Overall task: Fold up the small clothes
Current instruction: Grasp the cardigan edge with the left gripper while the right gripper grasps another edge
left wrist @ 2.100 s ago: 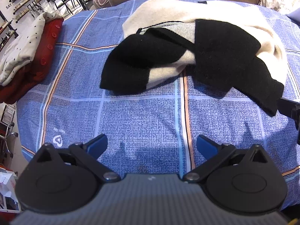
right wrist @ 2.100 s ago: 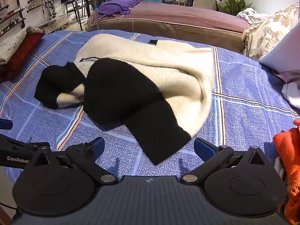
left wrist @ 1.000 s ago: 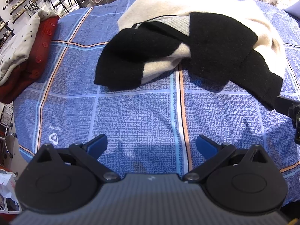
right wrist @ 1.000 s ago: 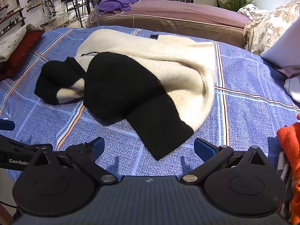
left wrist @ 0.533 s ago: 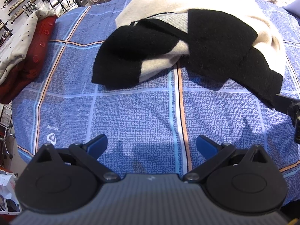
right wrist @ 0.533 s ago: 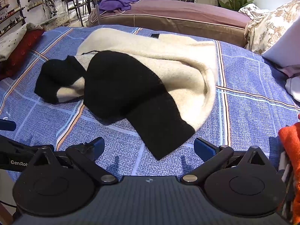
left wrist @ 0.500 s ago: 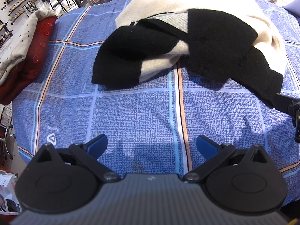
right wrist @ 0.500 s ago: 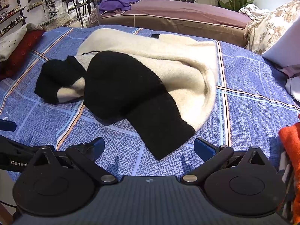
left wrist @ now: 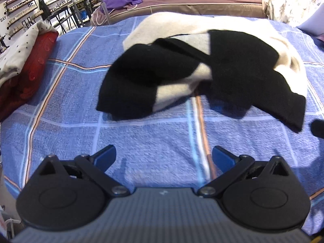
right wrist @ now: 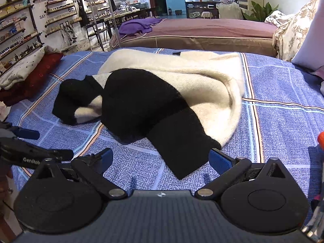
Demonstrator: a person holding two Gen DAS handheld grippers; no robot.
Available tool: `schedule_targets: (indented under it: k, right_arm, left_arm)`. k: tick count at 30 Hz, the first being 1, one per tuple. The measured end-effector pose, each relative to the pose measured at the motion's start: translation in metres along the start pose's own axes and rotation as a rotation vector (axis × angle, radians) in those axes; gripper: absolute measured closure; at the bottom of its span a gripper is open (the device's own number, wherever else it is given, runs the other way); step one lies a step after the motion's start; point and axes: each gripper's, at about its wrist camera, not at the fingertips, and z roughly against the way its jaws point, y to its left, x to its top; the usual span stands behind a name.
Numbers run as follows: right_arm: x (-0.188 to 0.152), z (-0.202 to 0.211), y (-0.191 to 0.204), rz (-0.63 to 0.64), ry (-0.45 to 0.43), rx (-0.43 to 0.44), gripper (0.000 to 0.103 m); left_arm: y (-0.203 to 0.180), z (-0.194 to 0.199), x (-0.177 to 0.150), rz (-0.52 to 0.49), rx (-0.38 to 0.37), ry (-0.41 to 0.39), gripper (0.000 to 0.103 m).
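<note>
The left gripper (left wrist: 163, 156) and the right gripper (right wrist: 159, 160) both hover with fingers spread wide, holding nothing, as before. Both have tilted up, so more of the room shows. The crumpled black-and-cream sweater (right wrist: 162, 99) lies unmoved on the blue plaid bedspread (left wrist: 141, 135), a black sleeve end between the right gripper's fingers.

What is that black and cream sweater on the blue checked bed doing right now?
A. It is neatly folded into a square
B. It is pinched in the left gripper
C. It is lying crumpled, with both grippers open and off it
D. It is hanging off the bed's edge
C: the sweater lies in a crumpled heap on the bedspread, and both the left gripper and the right gripper are open and empty short of it.
</note>
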Motion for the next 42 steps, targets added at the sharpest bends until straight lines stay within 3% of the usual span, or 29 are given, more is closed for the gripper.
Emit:
schedule_targets:
  k: [6,8,11,13,15,17,19,20,21,24,27,31,34,38,42]
  right_arm:
    - [0.011,-0.001,0.007,0.059,-0.115,0.034,0.0]
    - [0.019,-0.013,0.012,0.106,-0.113,0.002,0.0]
    - [0.027,-0.035,0.012,0.128,-0.101,-0.057,0.0]
    - [0.028,-0.05,0.011,0.136,-0.073,-0.05,0.0]
    - [0.025,-0.064,0.015,0.171,-0.044,-0.046,0.0]
    - [0.019,-0.079,0.023,0.23,-0.025,-0.05,0.0]
    - [0.011,-0.098,0.029,0.296,-0.001,-0.133,0.0]
    - [0.008,-0.106,0.029,0.322,0.024,-0.19,0.0]
    - [0.007,-0.109,0.026,0.331,0.019,-0.225,0.013]
    - [0.013,-0.094,0.019,0.37,0.022,-0.221,0.061]
    - [0.027,-0.055,0.002,0.314,-0.024,-0.148,0.084]
    - [0.047,0.034,-0.027,0.203,-0.148,-0.078,0.086]
    - [0.046,0.098,-0.046,0.183,-0.149,-0.016,0.087]
    - [0.013,0.149,-0.053,0.207,-0.029,0.056,0.087]
    - [-0.028,0.141,-0.047,0.179,0.146,0.105,0.087]
  left_arm:
    - [0.042,-0.031,0.019,-0.014,0.025,-0.055,0.001]
    - [0.051,-0.043,0.027,-0.029,0.007,-0.092,0.001]
    - [0.06,-0.068,0.033,-0.062,-0.038,-0.124,0.002]
    - [0.063,-0.09,0.034,-0.063,-0.094,-0.098,0.013]
    - [0.066,-0.105,0.036,-0.009,-0.162,-0.079,0.016]
    - [0.068,-0.108,0.041,0.033,-0.197,-0.107,0.034]
    - [0.062,-0.108,0.042,0.048,-0.237,-0.115,0.069]
    - [0.061,-0.107,0.045,0.046,-0.249,-0.118,0.079]
    - [0.059,-0.106,0.048,0.044,-0.266,-0.12,0.088]
    - [0.056,-0.091,0.053,0.047,-0.257,-0.16,0.091]
    - [0.066,-0.057,0.061,0.11,-0.281,-0.25,0.091]
    - [0.078,0.011,0.067,0.098,-0.296,-0.37,0.092]
    - [0.089,0.049,0.053,0.079,-0.269,-0.395,0.092]
    - [0.111,0.072,0.017,0.123,-0.245,-0.327,0.094]
    - [0.127,0.06,-0.034,0.18,-0.195,-0.172,0.094]
